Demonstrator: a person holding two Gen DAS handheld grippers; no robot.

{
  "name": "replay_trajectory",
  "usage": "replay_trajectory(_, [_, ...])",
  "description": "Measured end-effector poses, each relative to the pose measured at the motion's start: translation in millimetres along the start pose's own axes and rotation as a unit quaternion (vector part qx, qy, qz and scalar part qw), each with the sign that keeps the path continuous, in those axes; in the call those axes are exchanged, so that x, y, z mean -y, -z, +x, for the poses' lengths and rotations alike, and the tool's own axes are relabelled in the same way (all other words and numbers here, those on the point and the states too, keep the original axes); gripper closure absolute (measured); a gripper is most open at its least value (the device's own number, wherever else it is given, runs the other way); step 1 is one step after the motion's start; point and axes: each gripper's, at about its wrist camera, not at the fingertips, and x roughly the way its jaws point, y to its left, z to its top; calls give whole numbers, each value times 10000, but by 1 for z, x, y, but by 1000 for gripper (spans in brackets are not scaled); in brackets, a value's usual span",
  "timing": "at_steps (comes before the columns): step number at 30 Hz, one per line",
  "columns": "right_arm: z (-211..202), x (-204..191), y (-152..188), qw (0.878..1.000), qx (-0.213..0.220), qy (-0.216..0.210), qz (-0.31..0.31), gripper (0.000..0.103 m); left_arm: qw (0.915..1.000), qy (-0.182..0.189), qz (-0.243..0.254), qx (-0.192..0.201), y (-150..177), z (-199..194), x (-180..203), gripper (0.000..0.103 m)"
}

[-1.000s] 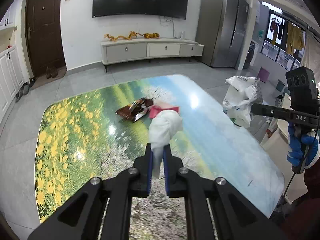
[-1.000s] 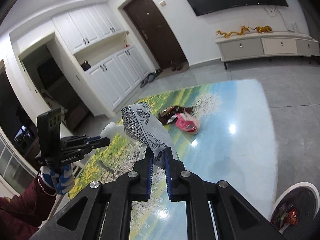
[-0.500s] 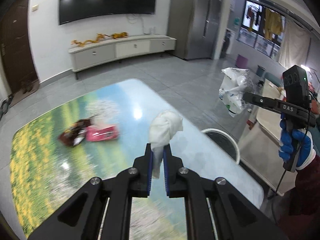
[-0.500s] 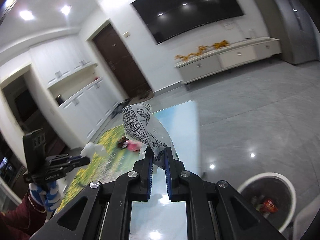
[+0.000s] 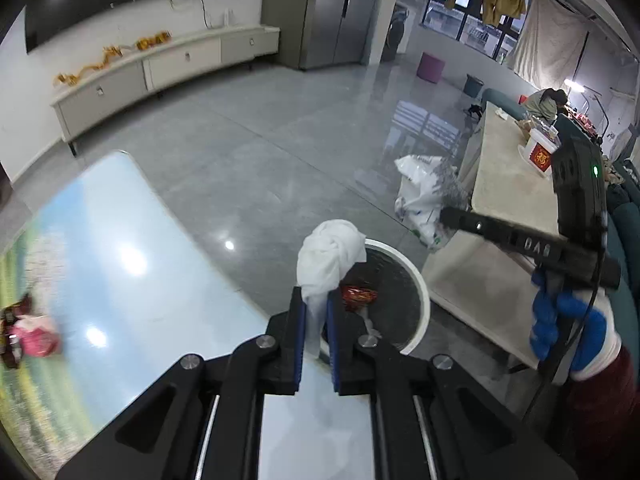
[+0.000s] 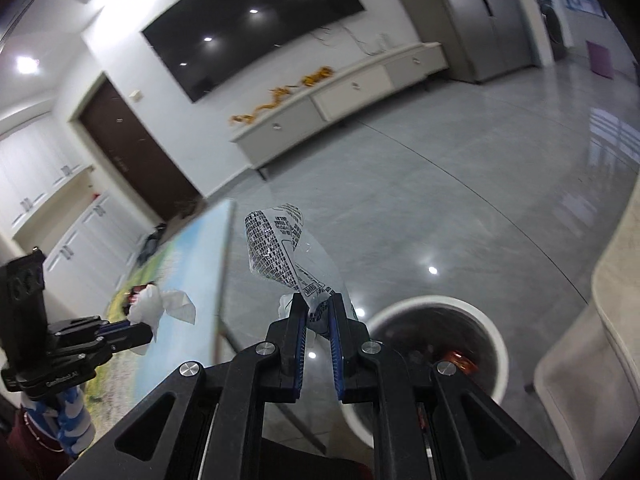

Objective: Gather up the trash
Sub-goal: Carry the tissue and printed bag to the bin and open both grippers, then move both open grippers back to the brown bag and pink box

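My left gripper [image 5: 316, 308] is shut on a crumpled white tissue [image 5: 330, 256], held just over the table's right edge, in front of a round white-rimmed trash bin [image 5: 416, 276] on the floor. Red wrapper trash [image 5: 358, 296] lies inside the bin. My right gripper [image 6: 318, 312] is shut on a clear plastic wrapper with black print [image 6: 276, 244], to the left of the same bin [image 6: 488, 320]. The left wrist view shows that wrapper [image 5: 424, 196] hanging off the right gripper. A pink and a brown wrapper [image 5: 28, 332] lie on the table at far left.
The glossy landscape-print table [image 5: 120, 280] fills the lower left. A beige counter [image 5: 500, 184] with boxes stands right of the bin. Grey tiled floor stretches to a low white cabinet [image 5: 160, 68] and a steel fridge [image 5: 332, 12]. Blue-gloved hands [image 5: 568, 328] hold both grippers.
Both grippers swung right, away from the table's middle toward the bin, each keeping its hold. The bin has come into view close to both; the pink and brown wrappers slid to the left edge.
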Motion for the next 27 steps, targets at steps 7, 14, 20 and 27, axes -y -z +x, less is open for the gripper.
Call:
replay_trajectory(7, [19,30,3,9988,-271,326,256,92,9987,273,-253,-361,-22,53,14,93])
replay_trajectory(14, [28,48,9,9963,-434,629,381,84,9915,915,-731,-560,-31,80,20,54])
replay_trajectory(20, [23,53,13,9950,-430,777,452,72,9922,900,-776,-371,-32,65,24,43])
replay_trajectory(27, [5,40,7,9958,-254,780,395,72,9960,509,-720,-123,-23,34,14,43])
